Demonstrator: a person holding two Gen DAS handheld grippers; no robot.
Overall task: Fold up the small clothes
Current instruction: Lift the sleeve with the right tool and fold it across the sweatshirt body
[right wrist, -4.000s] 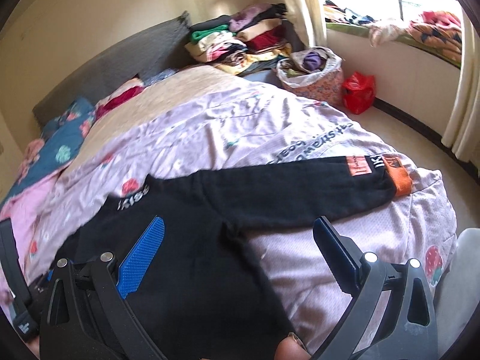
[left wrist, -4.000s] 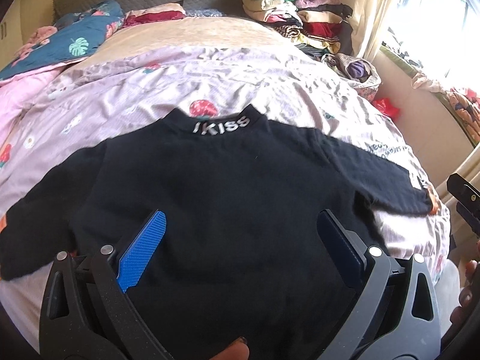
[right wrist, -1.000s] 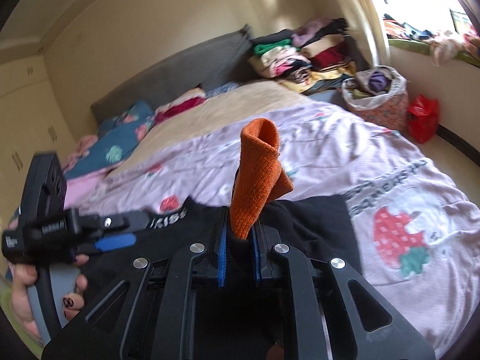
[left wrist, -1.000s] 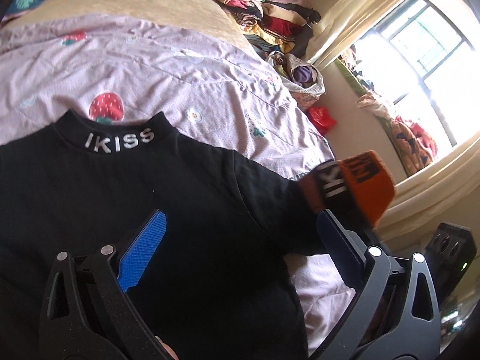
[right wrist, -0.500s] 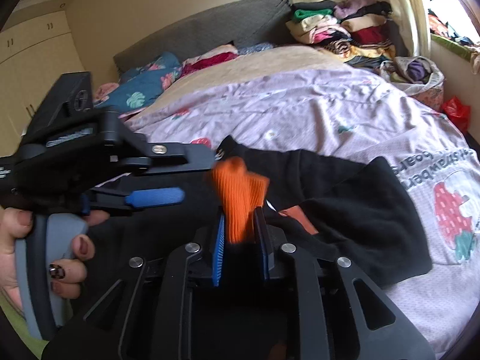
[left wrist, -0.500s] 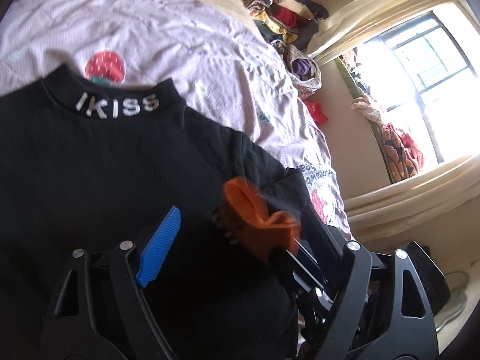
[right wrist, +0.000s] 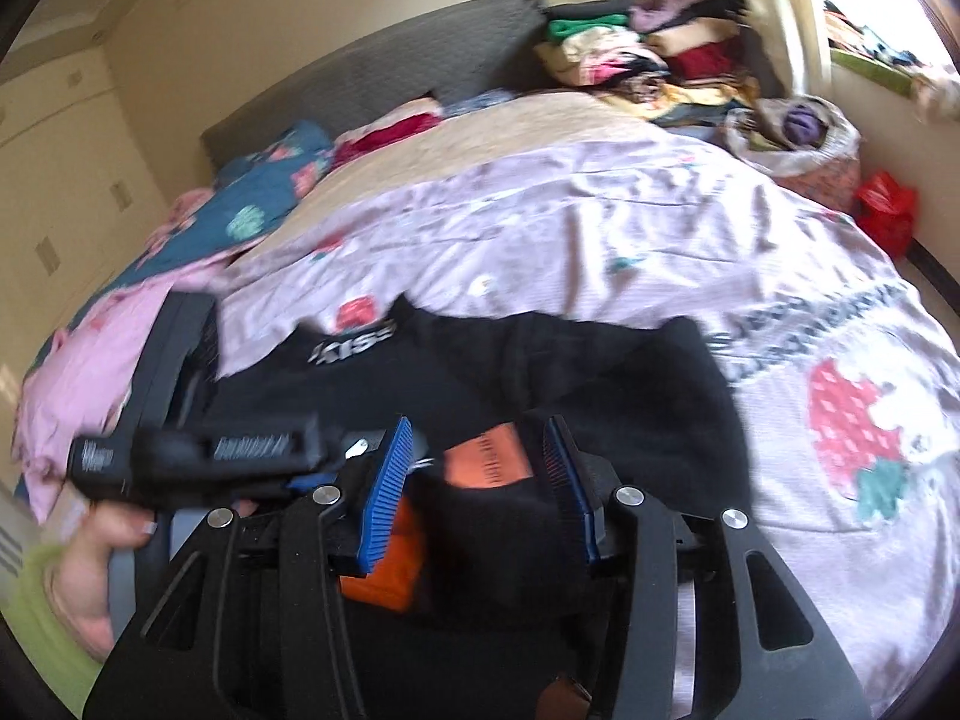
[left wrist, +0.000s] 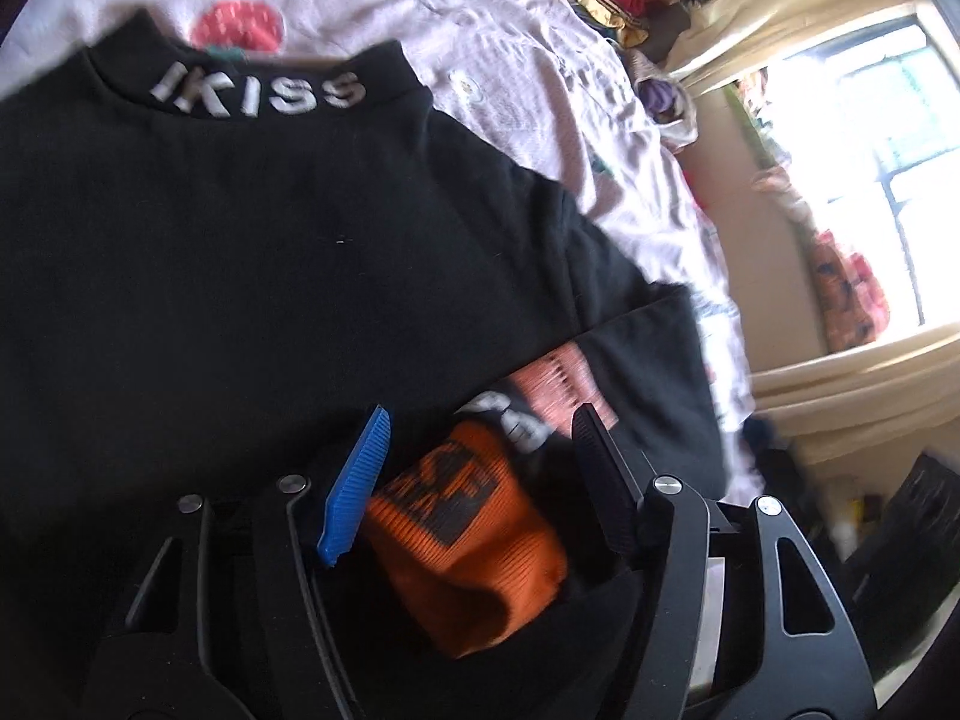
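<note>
A small black sweater with "IKISS" on its collar lies flat on the bed; it also shows in the right wrist view. Its right sleeve is folded in over the body, and the orange cuff lies between the open jaws of my left gripper. My right gripper is open just above the same sleeve end, whose orange patch and cuff show between its fingers. The left gripper's body sits close to the left of the right one.
The sweater rests on a lilac strawberry-print quilt. Stacked clothes pile at the head corner, with a laundry bag and red bag beside the bed. Pillows lie far left. A bright window is to the right.
The right gripper carried the orange cuff over the sweater's body, then opened and let it go. The cuff now lies between the left gripper's jaws, which have narrowed somewhat.
</note>
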